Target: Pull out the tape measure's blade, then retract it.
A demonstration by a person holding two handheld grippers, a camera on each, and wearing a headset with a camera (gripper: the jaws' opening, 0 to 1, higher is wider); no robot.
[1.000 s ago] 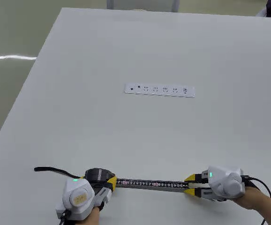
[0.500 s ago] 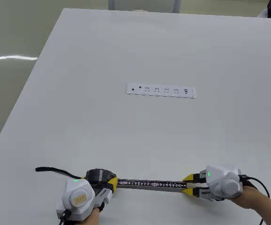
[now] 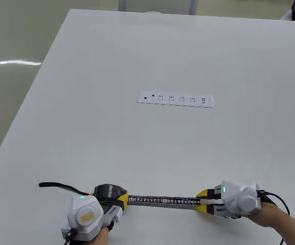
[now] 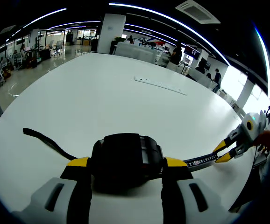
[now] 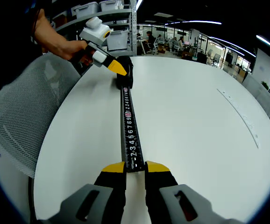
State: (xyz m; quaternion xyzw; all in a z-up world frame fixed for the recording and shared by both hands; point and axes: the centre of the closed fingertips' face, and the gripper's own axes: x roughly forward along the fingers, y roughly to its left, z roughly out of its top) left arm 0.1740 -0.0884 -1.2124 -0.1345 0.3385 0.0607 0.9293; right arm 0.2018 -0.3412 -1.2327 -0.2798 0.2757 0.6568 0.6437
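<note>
A black tape measure case (image 4: 125, 156) lies at the table's near edge, and my left gripper (image 4: 125, 163) is shut on it; in the head view the case (image 3: 108, 193) sits just right of that gripper (image 3: 116, 200). Its dark blade (image 3: 163, 200) with white numbers runs flat along the table to my right gripper (image 3: 202, 201), which is shut on the blade's end. In the right gripper view the blade (image 5: 129, 133) stretches from my yellow jaws (image 5: 135, 166) to the case (image 5: 124, 78). A black wrist strap (image 3: 58, 186) trails left from the case.
A white power strip (image 3: 176, 99) lies in the middle of the white table (image 3: 137, 61), well beyond the tape. The table's left edge (image 3: 20, 117) drops to a shiny floor. A mesh chair back (image 5: 27, 112) stands at the left of the right gripper view.
My right gripper has moved a little to the left, towards the case, so the exposed blade is slightly shorter. The left gripper and the case have stayed put.
</note>
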